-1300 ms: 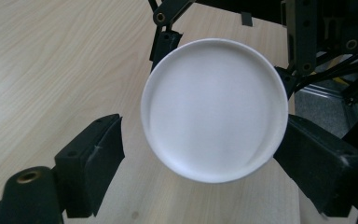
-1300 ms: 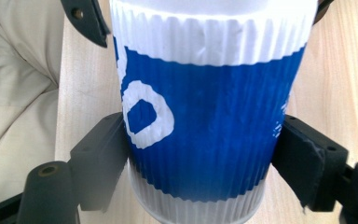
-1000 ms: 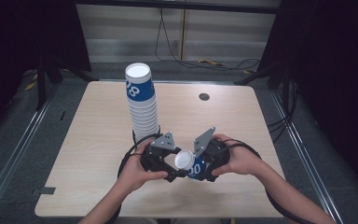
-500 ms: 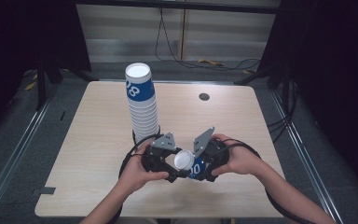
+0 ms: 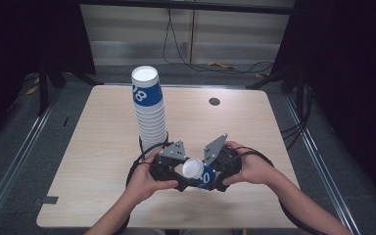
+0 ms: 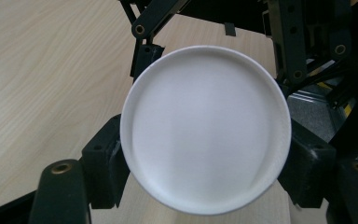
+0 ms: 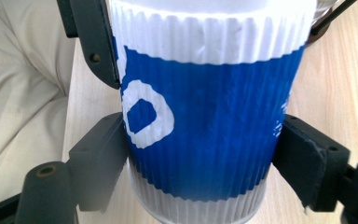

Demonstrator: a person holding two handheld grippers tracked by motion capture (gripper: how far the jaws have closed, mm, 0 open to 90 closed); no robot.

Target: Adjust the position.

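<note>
Blue-and-white paper cup (image 5: 196,171) held low over the worktop (image 5: 98,147) near edge, between left gripper (image 5: 176,171) and right gripper (image 5: 214,172); tall cup stack (image 5: 149,110) stands behind. Left gripper view: jaws, just closing, clamp the cup (image 6: 205,128) at its white end. Right gripper view: jaws pressed against the cup's (image 7: 209,112) ribbed blue sides.

Both forearms come in from near edge, hands close together at near-centre. L gripper (image 5: 178,172) and R gripper (image 5: 214,172) face each other, almost touching. L jaws just been closing, now pressed on a held item; R jaws clamped on it too.
</note>
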